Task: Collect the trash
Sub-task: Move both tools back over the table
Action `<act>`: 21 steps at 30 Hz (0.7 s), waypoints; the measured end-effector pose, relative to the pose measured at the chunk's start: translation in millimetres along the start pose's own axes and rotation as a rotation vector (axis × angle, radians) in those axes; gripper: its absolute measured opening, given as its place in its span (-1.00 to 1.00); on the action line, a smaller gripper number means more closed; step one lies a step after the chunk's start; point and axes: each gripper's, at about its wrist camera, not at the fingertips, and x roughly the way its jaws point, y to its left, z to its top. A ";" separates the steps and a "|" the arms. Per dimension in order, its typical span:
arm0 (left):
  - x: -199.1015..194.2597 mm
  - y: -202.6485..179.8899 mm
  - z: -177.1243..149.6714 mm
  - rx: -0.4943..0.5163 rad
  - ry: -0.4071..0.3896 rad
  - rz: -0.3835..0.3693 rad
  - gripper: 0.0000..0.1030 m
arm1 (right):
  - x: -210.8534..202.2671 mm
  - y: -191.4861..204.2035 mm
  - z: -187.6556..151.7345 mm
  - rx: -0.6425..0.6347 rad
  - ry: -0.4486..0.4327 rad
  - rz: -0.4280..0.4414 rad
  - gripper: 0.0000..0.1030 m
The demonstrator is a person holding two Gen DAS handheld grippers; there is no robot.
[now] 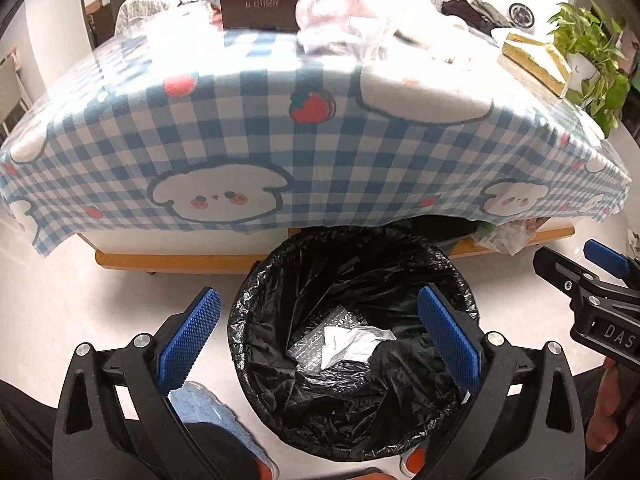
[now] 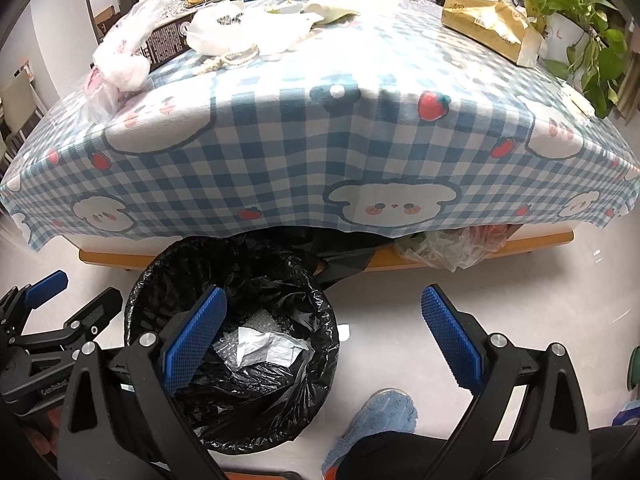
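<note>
I am holding my left claw (image 1: 320, 332) spread wide and empty right above the bin (image 1: 352, 344), its pads (image 1: 192, 332) standing either side of the black liner. My right claw (image 2: 324, 332) is hanging spread and empty too, just to the right of the bin, over bare floor. Inside the bin, a crumpled silver wrapper (image 1: 352, 346) is lying on a piece of bubble wrap (image 1: 320, 336), so I judge part of the collecting done. Beyond the bin, the desk (image 2: 320, 152) is carrying more: a crumpled pink-white plastic bag (image 2: 120, 60) on its far left and white bags (image 2: 248, 30) near the middle. Those are waiting, I judge, along with the clear bag (image 2: 452, 246) under the desk edge, right of the bin.
</note>
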 end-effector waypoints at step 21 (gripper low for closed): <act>-64.0 33.8 98.6 -0.036 -0.122 0.010 0.88 | -56.2 -1.2 100.2 0.004 -0.140 0.032 0.83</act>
